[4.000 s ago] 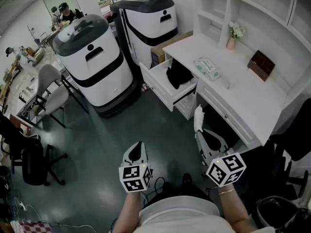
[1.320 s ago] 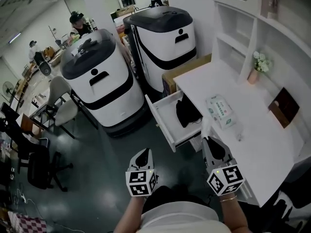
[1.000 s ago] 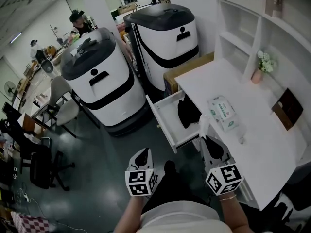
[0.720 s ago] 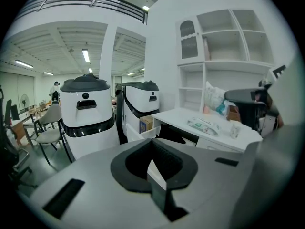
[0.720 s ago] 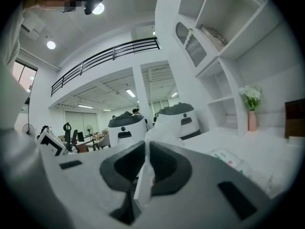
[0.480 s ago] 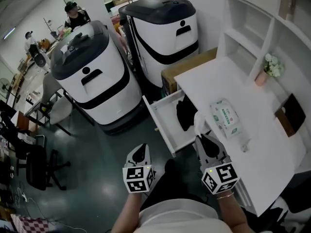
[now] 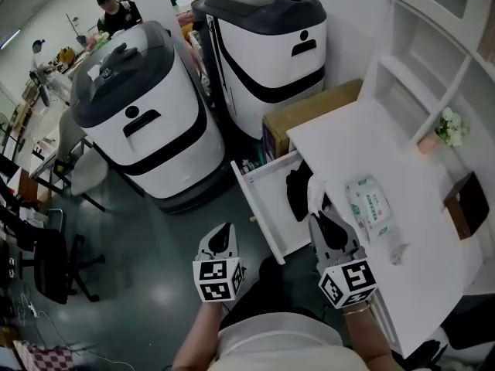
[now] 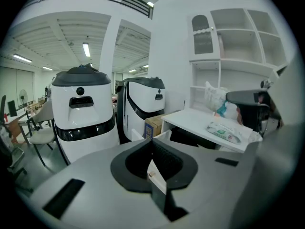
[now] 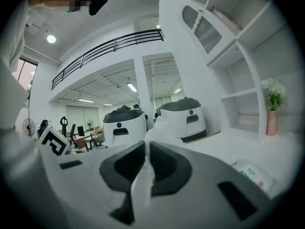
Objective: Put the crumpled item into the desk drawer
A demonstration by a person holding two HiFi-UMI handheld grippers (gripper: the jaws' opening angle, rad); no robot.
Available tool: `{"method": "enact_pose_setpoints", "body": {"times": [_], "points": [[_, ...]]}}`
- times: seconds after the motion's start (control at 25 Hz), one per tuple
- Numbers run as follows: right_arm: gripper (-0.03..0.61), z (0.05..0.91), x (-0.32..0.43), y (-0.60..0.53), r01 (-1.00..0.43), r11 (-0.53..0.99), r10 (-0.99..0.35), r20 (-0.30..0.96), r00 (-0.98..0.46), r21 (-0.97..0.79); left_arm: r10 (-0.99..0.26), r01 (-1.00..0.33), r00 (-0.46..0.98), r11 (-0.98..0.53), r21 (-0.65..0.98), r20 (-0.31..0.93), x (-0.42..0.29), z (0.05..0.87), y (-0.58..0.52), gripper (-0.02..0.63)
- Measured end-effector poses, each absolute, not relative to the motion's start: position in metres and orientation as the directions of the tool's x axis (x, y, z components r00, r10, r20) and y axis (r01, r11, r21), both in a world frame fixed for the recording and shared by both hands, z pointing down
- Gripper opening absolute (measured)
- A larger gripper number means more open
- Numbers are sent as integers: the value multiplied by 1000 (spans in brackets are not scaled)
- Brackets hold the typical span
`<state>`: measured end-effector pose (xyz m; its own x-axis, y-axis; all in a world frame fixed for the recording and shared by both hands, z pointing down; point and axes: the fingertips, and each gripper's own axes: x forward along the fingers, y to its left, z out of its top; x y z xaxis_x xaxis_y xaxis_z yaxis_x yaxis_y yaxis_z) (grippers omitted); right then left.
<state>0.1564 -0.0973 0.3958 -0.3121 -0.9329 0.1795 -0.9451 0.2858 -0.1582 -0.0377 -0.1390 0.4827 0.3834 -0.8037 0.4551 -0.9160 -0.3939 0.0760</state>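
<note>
A white crumpled item [image 7: 314,195] sticks out past the tips of my right gripper [image 7: 318,217], which is shut on it. In the right gripper view the crumpled item [image 9: 159,125] rises above the closed jaws of that gripper [image 9: 147,145]. The white desk drawer [image 7: 265,209] stands pulled open just left of and beyond the item, with a black bundle [image 7: 296,192] inside. My left gripper [image 7: 223,230] hangs over the dark floor, left of the drawer, shut and empty. The left gripper view shows its own pads [image 8: 162,161] meeting and the crumpled item [image 8: 214,96] at the right.
A white desk [image 7: 387,153] carries a pack of wipes [image 7: 369,206], a brown box [image 7: 467,204] and a small flower vase [image 7: 442,128]. Two tall white-and-black machines [image 7: 139,114] stand behind the drawer, with a cardboard box [image 7: 309,110] beside them. Office chairs and people are at the far left.
I have walked up to the desk; the open drawer has come from far ahead to right beside my right gripper, which still holds the crumpled item. Both grippers stay shut.
</note>
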Motion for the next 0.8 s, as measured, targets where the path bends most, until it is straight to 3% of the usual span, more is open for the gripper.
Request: {"method": "enact_pose_setpoints", "body": {"times": [0.8], "points": [[34,434,135,-183,-960,251,-913,299,-278,-127,-774,-901,421,-418,119,473,-55,496,-231,-5]]}}
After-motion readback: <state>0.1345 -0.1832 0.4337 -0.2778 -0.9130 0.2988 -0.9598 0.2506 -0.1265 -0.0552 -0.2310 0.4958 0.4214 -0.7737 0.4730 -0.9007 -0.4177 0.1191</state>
